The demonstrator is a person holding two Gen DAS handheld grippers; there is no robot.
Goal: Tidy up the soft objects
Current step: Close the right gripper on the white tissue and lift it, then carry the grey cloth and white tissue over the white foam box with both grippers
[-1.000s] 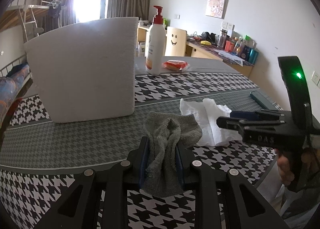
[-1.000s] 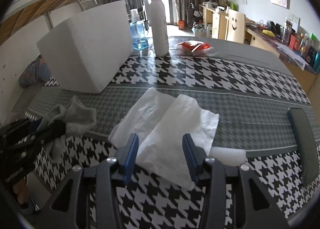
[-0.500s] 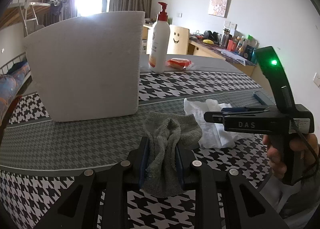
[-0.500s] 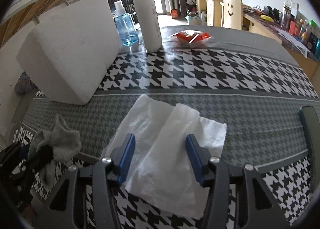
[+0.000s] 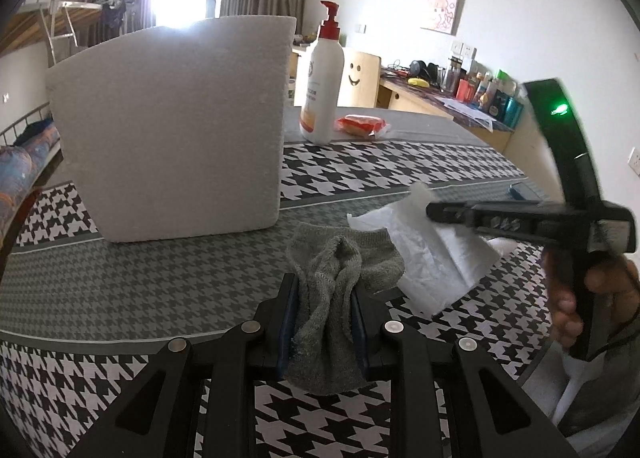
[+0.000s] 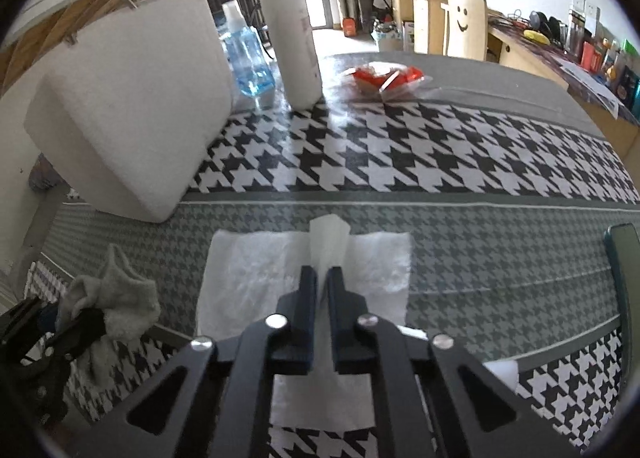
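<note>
A crumpled grey sock (image 5: 340,258) hangs between the blue pads of my left gripper (image 5: 324,286), which is shut on it just above the houndstooth tablecloth (image 5: 120,282). A white tissue (image 5: 424,262) lies flat to the right of the sock. In the right wrist view my right gripper (image 6: 323,272) is shut on the tissue (image 6: 248,270), pinching a fold of it that stands up past the fingertips. From the left wrist view the right gripper (image 5: 432,211) reaches in from the right, with a hand on its grip. The sock (image 6: 120,298) and left gripper (image 6: 80,326) sit at the lower left.
A large white foam block (image 5: 172,125) stands behind the sock. Behind it stand a pump lotion bottle (image 5: 322,89), a blue spray bottle (image 6: 246,57) and a red packet (image 5: 360,125). A dark flat device (image 6: 624,270) lies at the right edge, with a small white block (image 6: 500,368) nearby.
My right gripper moved forward over the tissue and its jaws shut, gathering a fold of tissue between them. The left gripper kept still with the sock.
</note>
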